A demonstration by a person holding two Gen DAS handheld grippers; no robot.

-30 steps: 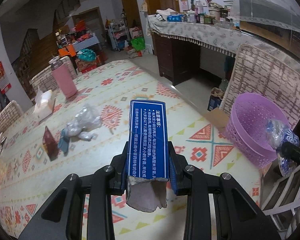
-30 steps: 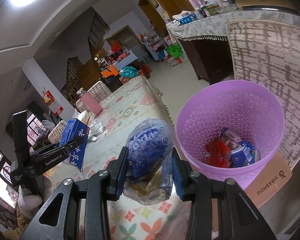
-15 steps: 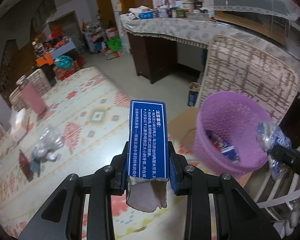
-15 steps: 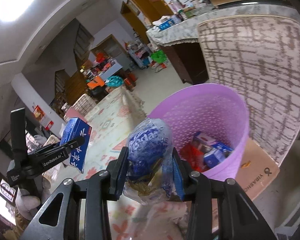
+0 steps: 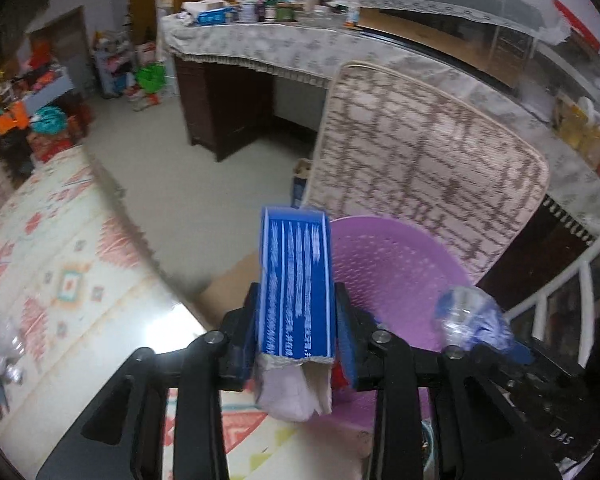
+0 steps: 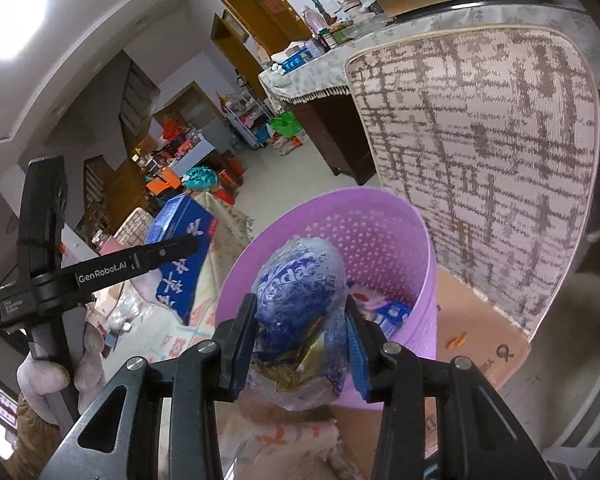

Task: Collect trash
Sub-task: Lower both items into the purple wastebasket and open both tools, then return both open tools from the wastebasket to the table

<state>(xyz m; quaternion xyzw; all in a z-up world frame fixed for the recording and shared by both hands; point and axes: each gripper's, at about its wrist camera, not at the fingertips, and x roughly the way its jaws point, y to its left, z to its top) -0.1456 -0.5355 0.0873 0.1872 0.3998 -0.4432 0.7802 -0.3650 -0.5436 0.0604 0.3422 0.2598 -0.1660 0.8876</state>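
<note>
Lilac plastic, perforated and thin-walled, made up the waste basket (image 6: 384,240), the biggest of the task's things, and it stood on a flat sheet of cardboard (image 6: 484,320) on the floor, just beside the edge of the patterned table (image 5: 80,280) and in front of a leaning mattress (image 5: 420,160). Some boxes and wrappers already lay in its bottom.

Next in size, the blue carton (image 5: 296,284) sat between the pads of the left gripper (image 5: 296,344), its torn white end hanging toward the camera. Those jaws had just been opening, and slight gaps showed at the carton's sides, so it seemed let go or nearly so. From the right wrist view the carton looked to be hanging at the basket's near rim rather than squarely over the mouth; released there, it could strike the rim and tumble onto the table or the floor, or tip the light basket.

Smaller again, the crumpled blue-and-clear plastic bag (image 6: 300,304) was clamped in the right gripper (image 6: 300,344), held above the basket's opening. Being light and springy, it might cling to a pad when freed, or drift and settle on the rim instead of falling in. With both tools crowding one mouth, they could also knock each other.

Smallest, crinkled wrappers (image 5: 4,352) remained far off on the table.
</note>
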